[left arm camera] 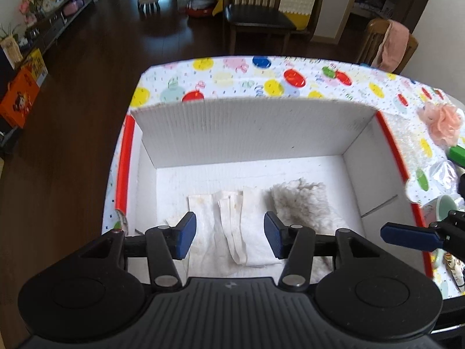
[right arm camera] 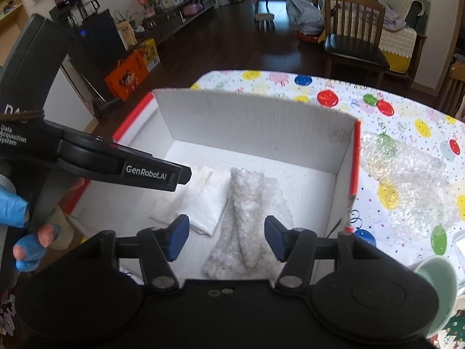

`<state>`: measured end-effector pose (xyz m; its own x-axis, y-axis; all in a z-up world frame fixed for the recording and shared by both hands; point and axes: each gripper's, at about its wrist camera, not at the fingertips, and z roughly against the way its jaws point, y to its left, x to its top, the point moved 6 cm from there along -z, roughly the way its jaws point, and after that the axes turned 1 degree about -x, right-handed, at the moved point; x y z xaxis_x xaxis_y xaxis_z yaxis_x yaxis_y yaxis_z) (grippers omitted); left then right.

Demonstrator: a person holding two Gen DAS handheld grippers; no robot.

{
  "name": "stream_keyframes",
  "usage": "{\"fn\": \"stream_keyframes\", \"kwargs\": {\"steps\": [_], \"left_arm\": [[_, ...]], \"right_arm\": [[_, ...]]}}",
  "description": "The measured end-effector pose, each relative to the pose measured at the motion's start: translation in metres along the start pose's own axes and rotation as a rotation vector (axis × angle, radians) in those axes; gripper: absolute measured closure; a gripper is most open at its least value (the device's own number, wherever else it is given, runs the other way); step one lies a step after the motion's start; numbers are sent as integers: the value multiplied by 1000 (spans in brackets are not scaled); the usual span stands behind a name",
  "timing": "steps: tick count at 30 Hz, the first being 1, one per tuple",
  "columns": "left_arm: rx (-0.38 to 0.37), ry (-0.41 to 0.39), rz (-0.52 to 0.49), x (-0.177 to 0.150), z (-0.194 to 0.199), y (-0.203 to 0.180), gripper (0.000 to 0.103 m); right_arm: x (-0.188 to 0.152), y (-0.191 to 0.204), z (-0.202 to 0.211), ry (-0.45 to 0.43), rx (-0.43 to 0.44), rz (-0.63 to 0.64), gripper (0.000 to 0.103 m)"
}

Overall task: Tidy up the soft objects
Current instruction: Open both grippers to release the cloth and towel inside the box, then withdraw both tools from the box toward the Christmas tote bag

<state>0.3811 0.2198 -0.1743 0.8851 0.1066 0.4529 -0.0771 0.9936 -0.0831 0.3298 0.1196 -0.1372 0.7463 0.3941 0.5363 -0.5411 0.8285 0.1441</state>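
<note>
Both items are judged just deposited: the left gripper (left arm camera: 229,235) and right gripper (right arm camera: 226,238) are seen with jaws parted and empty, hovering above the white cardboard box (left arm camera: 255,133). Inside, a folded white cloth (left arm camera: 232,232) and a fluffy white cloth (left arm camera: 302,203) lie side by side, touching. Next, the pink bath pouf (left arm camera: 441,122) on the table could be fetched.

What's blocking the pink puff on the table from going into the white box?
Nothing visible does. The pink puff lies on the tablecloth right of the white box, whose top is open. The box's right wall stands between them, so it must be lifted over. Inside, a folded white cloth and fluffy cloth leave bare floor.
</note>
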Motion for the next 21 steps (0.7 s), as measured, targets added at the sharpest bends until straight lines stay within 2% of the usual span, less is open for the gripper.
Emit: {"fn": "stream_keyframes", "kwargs": {"steps": [15, 18, 21], "left_arm": [[-25, -144, -62, -19, 78, -29, 52], [-33, -169, -63, -23, 91, -33, 47], [-38, -200, -68, -28, 105, -38, 46]], "right_arm": [[-14, -3, 82, -158, 22, -9, 34], [-20, -5, 98, -193, 18, -11, 33], [-27, -8, 113, -220, 21, -18, 30]]}}
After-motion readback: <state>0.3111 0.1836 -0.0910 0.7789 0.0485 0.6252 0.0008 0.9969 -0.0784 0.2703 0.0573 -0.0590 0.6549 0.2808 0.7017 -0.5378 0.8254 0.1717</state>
